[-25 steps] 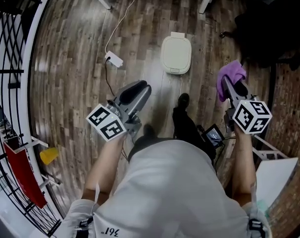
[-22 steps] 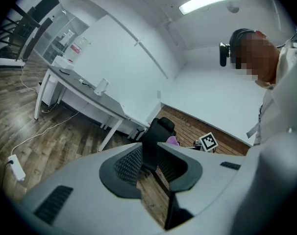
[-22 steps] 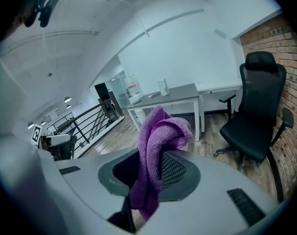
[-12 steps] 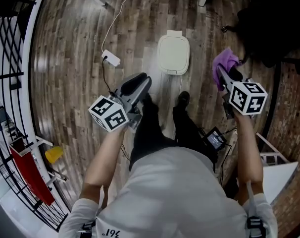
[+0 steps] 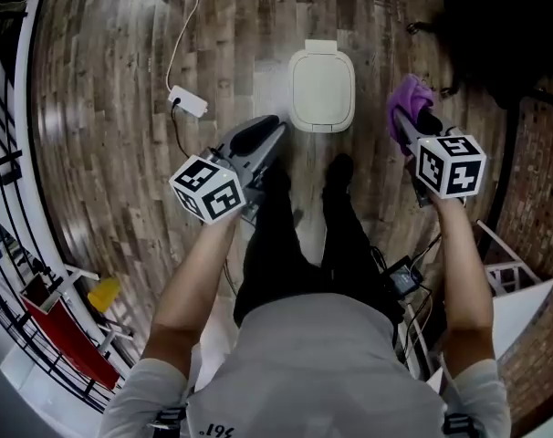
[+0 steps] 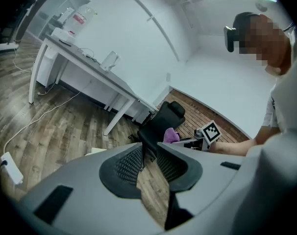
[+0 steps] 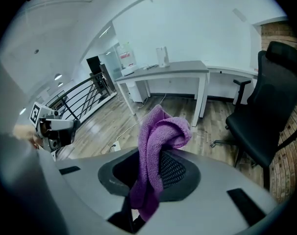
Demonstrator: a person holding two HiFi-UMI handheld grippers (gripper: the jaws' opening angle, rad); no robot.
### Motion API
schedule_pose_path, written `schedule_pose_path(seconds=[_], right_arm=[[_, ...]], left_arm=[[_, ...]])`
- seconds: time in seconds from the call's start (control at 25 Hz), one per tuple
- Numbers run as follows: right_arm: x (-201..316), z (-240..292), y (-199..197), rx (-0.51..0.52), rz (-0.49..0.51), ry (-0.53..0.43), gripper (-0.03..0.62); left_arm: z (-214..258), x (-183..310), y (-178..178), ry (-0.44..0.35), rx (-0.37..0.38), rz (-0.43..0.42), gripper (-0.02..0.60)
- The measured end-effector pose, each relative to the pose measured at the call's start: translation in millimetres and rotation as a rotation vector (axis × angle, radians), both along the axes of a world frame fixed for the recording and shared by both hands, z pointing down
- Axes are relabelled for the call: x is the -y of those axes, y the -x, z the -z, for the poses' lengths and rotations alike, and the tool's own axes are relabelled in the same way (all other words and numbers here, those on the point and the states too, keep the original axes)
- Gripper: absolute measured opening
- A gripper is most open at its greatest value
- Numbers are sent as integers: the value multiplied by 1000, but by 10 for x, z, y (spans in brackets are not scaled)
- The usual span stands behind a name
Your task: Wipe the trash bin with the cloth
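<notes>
Left gripper (image 5: 263, 133): fingers narrowly apart, nothing between them.
Right gripper (image 5: 406, 124): fingers clamped on the purple cloth (image 5: 408, 97), held up off the floor.
Trash bin (image 5: 321, 89): white, on the floor just ahead of the feet, between the grippers.
Change: the bin has drawn nearer and more central, so the approach looks nearly done. Wiping has not begun.
Count: two grippers, one cloth, one bin.

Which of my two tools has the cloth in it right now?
The right tool: the purple cloth is pinched between its jaws and bunches up above them. The left tool has nothing between its jaws, only floor showing.
</notes>
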State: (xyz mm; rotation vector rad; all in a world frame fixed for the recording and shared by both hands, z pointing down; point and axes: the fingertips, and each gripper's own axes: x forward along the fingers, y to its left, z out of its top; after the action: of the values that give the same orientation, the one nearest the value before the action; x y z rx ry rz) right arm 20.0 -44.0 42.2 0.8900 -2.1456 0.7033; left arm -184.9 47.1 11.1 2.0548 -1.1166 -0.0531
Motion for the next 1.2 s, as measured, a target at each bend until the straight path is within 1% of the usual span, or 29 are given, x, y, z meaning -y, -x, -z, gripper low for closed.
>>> schedule_pose_path(seconds=[0.2,0.36,0.48,0.72,0.88,1.04,1.2], right_arm=[[186,-565,290,-36,13,65,89],[274,-1018,529,-44,57,112,89],[391,-1260,744,-48,94,124,89],[644,-1719,1067,-48,144,136,89],[801,-2024,1192,-50,139,136,89],[846,-2298,1335,-35,131,165,89],[931,-2547,1501,-25,131,173,89]], left_arm=[[-459,183,284,48,8,14,92],[-827,257,430,75,20,30,92],[-1036,328,488,84,23,39,92],[-1471,454,422,92,21,32,92],[-1756,572,335,72,22,24,92],[-2012,593,250,82,12,17,92],[-2197,652,162,78,-3,4,92]])
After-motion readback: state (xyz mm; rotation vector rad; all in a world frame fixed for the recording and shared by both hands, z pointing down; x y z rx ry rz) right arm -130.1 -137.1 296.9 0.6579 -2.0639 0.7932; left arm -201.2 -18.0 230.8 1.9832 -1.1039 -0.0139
